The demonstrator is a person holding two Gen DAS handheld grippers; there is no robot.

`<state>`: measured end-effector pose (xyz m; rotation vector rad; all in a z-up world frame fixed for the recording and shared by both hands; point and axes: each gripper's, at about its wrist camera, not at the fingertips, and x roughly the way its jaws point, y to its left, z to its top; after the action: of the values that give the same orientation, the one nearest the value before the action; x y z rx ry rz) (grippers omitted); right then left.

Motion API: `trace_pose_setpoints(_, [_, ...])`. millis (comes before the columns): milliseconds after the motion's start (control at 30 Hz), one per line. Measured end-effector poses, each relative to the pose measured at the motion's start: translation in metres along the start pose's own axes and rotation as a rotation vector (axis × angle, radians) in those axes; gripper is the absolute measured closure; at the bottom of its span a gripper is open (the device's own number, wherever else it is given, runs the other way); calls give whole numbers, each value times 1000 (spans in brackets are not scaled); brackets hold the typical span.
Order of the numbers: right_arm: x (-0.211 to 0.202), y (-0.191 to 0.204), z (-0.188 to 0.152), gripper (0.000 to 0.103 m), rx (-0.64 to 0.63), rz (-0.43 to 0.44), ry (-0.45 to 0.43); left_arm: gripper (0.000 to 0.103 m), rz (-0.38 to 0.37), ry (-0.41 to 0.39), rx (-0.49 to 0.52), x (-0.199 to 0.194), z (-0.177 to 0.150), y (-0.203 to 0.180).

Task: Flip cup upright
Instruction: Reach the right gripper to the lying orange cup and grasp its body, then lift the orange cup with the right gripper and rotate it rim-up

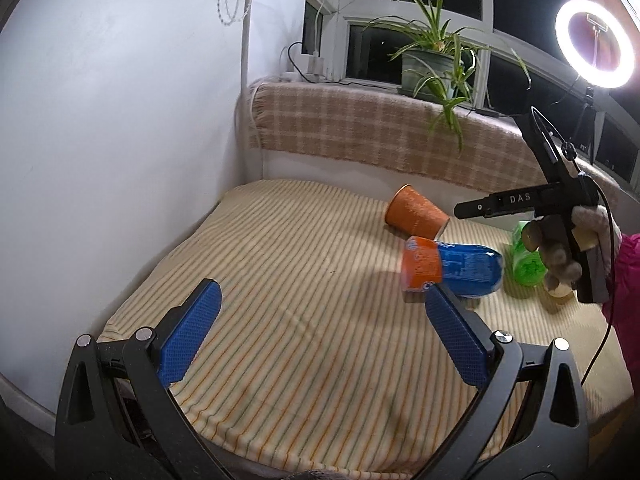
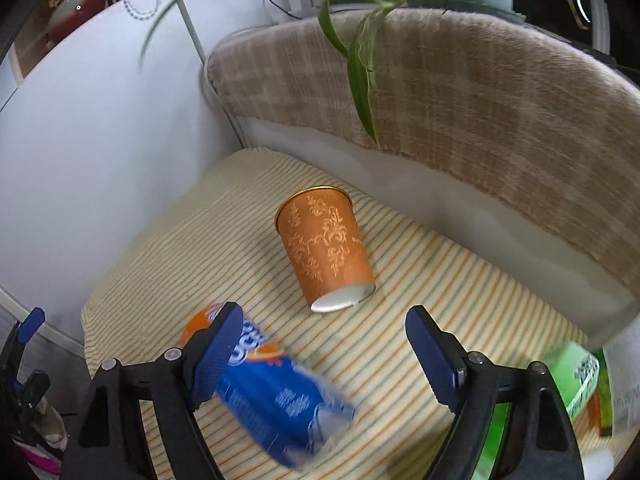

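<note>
The orange cup (image 2: 326, 248) lies on its side on the striped cushion (image 2: 160, 264), toward the back near the plaid blanket (image 2: 500, 120) draped over the backrest. The right wrist view shows it best: the gold-rimmed mouth points away toward the backrest and the white base faces the camera, with a pale floral pattern along the wall. From the left wrist view the same cup (image 1: 416, 214) appears smaller and farther off, its base turned to the right.

The right gripper (image 2: 324, 326) hangs just short of the cup with its blue pads spread wide and nothing between them. The left gripper (image 1: 320, 296) is likewise wide apart and empty, well back over the front of the cushion.

A blue and orange snack bag (image 2: 276, 392) lies in front of the cup, partly behind the right gripper's left pad. Only the left wrist view shows the gloved hand (image 1: 568, 248) gripping the right tool, the ring light (image 1: 596, 44) and the whole potted plant (image 1: 432, 64) on the sill. A green bottle (image 1: 526, 258) sits beside the snack bag.
</note>
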<state>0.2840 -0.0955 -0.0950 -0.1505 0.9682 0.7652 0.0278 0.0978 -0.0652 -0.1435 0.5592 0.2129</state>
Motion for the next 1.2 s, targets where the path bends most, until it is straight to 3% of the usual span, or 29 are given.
trace_pose_setpoints(933, [73, 18, 39, 28, -183, -52, 165, 0, 49, 26, -4, 16, 3, 15])
trace_pose_setpoints(1033, [80, 22, 41, 31, -201, -71, 178, 0, 50, 23, -4, 16, 3, 15])
trace_pose_setpoints(1133, [91, 26, 46, 41, -211, -87, 192, 0, 54, 19, -4, 14, 2, 16])
trace_pose_setpoints(1200, [97, 28, 49, 41, -214, -96, 193, 0, 56, 18, -4, 14, 2, 16])
